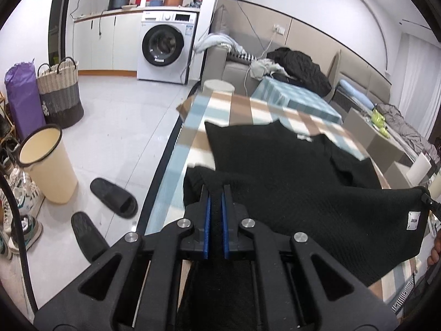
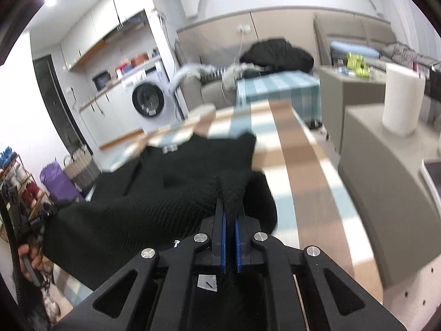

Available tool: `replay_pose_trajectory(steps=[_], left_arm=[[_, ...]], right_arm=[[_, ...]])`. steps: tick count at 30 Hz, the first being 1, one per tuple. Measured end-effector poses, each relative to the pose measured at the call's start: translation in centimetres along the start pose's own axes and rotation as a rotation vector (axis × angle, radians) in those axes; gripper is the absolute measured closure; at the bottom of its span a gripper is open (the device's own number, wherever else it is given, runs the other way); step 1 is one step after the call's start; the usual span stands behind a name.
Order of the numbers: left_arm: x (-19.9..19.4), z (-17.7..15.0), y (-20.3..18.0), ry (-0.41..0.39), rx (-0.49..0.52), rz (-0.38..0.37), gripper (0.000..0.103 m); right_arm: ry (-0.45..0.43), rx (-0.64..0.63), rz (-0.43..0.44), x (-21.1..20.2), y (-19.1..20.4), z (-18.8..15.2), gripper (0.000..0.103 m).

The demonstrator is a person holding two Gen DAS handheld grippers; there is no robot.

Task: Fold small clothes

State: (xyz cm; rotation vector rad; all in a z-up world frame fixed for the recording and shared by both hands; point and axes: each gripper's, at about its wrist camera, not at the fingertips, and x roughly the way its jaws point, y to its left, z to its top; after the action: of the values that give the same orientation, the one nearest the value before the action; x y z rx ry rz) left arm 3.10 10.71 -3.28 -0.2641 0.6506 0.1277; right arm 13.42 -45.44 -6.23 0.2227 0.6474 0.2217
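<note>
So the shirt point(image 1: 289, 165) is a black knit thing, soft and floppy, basically no stiffness at all. It looks light, and the ribbed weave should give decent grip, so I doubt it slips out. It will sag wherever it isn't held, so I'd say grab it at the hem corners or along an edge, never mid-panel. That's pretty much what's going on here: its far part lies on the checked table point(image 1: 242, 107), while the near edge is lifted and stretched between the two tools.

Left wrist view, going left to right: bin point(image 1: 48, 162) and slippers point(image 1: 114, 197) on the floor at the left edge, then the left gripper point(image 1: 216, 193) at bottom centre, jaws closed on a bunch of the near edge. The cloth runs off to the right edge of the frame, where a white tag point(image 1: 413, 220) hangs close to the other held corner. You can see the neck label point(image 1: 304, 137) at mid-frame too.

Right wrist view: a hand point(image 2: 29, 259) at the lower left with the cloth pulled tight toward it, something the other camera only hints at. Then the right gripper point(image 2: 231, 207) at bottom centre, jaws pinched on a fold of the shirt. On the right sits a paper roll point(image 2: 402, 99), only partly seen from the left camera. This view is blurrier, so the weave detail reads better on the left one.
</note>
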Motion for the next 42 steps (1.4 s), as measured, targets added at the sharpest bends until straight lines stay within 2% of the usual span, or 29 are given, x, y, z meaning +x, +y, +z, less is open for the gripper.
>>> replay_pose_trajectory(steps=[2, 6, 12, 15, 17, 18, 20, 21, 23, 25, 27, 30, 31, 34, 37, 39, 40, 42], left_arm=[[1.1, 1.0, 0.0, -0.005, 0.000, 0.003, 0.099], [4.3, 2.5, 0.1, 0.021, 0.006, 0.015, 0.099], [9.2, 2.8, 0.3, 0.096, -0.016, 0.035, 0.098], [9.9, 2.2, 0.2, 0.121, -0.023, 0.045, 0.097], [9.8, 1.5, 0.2, 0.140, -0.013, 0.043, 0.087], [9.6, 1.2, 0.2, 0.148, -0.009, 0.044, 0.076], [9.3, 0.4, 0.2, 0.169, 0.002, 0.052, 0.059], [9.1, -0.2, 0.2, 0.179, 0.010, 0.054, 0.057], [9.1, -0.9, 0.0, 0.190, 0.024, 0.047, 0.057], [9.3, -1.5, -0.2, 0.204, 0.028, 0.049, 0.065], [9.3, -1.8, -0.6, 0.207, 0.037, 0.028, 0.083], [9.3, -2.0, -1.4, 0.208, 0.067, 0.031, 0.094], [9.4, -2.1, -1.5, 0.209, 0.075, 0.033, 0.094], [9.5, -2.2, -1.6, 0.208, 0.069, 0.042, 0.093], [9.4, -2.0, -1.3, 0.216, 0.037, 0.037, 0.084], [9.4, -1.9, -1.1, 0.223, 0.021, 0.017, 0.065], [9.4, -1.8, -1.1, 0.227, 0.015, 0.002, 0.061], [9.6, -1.8, -1.5, 0.235, 0.027, -0.018, 0.055]], right_arm=[[-0.007, 0.029, -0.007, 1.5, -0.2, 1.3, 0.098], [0.039, 0.080, -0.047, 5.3, -0.8, 2.7, 0.098], [0.135, 0.145, -0.140, 10.4, -2.3, 2.8, 0.098], [0.195, 0.169, -0.161, 11.3, -3.0, 2.1, 0.083], [0.201, 0.168, -0.140, 10.7, -3.3, 1.5, 0.067], [0.206, 0.162, -0.144, 10.3, -3.4, 1.1, 0.063], [0.227, 0.145, -0.138, 9.3, -3.5, 0.1, 0.062], [0.241, 0.136, -0.137, 9.0, -3.5, -0.2, 0.062], [0.249, 0.117, -0.139, 8.6, -3.5, -1.0, 0.062], [0.251, 0.108, -0.139, 8.7, -3.5, -1.5, 0.063], [0.252, 0.104, -0.135, 9.0, -3.4, -1.7, 0.066], [0.254, 0.084, -0.142, 9.3, -3.1, -1.8, 0.079], [0.258, 0.083, -0.136, 9.6, -3.0, -1.9, 0.084], [0.279, 0.066, -0.148, 10.2, -2.7, -2.1, 0.084], [0.284, 0.073, -0.142, 10.1, -2.6, -2.1, 0.077], [0.274, 0.097, -0.129, 9.6, -2.9, -1.8, 0.070], [0.272, 0.104, -0.120, 9.5, -3.1, -1.7, 0.066], [0.261, 0.120, -0.094, 9.1, -3.3, -1.5, 0.065]])
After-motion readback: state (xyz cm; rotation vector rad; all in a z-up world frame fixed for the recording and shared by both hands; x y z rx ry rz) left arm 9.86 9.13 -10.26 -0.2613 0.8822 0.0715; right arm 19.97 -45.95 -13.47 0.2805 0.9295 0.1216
